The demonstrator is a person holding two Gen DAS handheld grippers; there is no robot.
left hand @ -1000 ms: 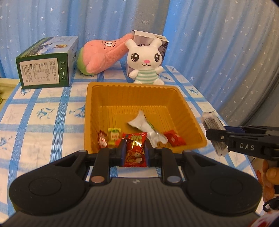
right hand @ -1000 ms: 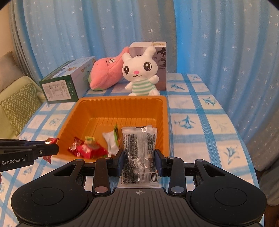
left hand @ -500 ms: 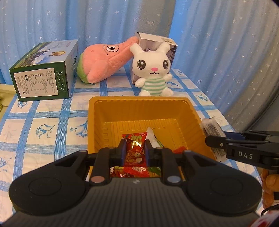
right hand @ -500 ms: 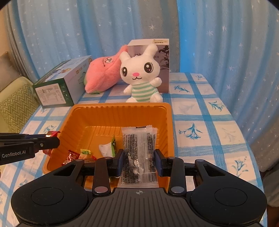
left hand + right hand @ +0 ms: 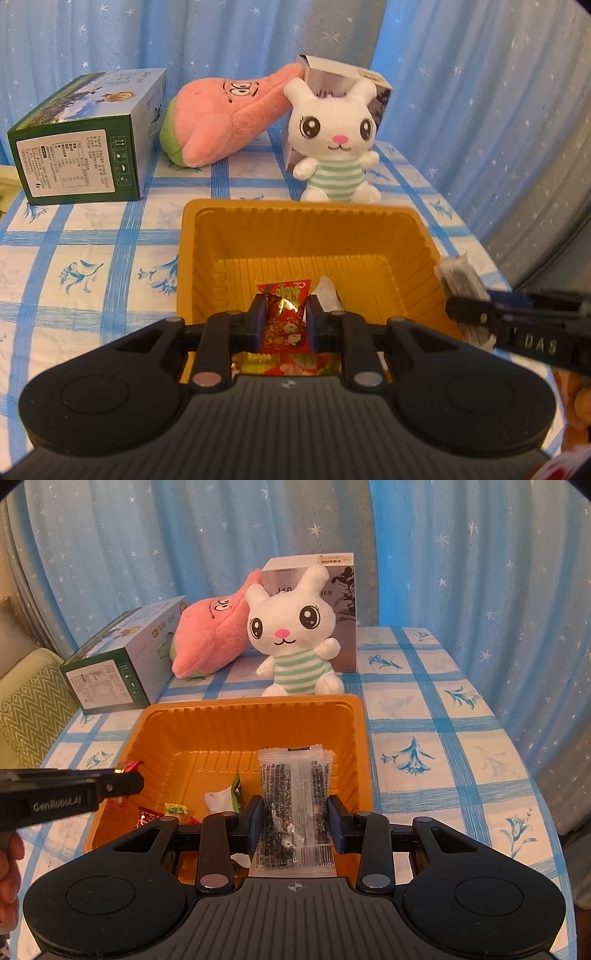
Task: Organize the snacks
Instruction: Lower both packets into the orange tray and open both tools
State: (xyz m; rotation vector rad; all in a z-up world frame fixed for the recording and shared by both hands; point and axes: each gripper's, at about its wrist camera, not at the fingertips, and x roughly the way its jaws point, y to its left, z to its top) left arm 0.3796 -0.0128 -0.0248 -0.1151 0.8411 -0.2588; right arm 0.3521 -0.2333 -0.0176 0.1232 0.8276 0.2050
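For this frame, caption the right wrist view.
Right claw holding a clear snack packet over the orange tray, stuffed toys behind.

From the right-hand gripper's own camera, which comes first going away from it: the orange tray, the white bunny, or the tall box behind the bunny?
Seen from the right gripper:
1. Orange tray, directly ahead and below.
2. White bunny, sitting just past the tray's far rim.
3. Tall box, standing behind the bunny, farthest back by the curtain.
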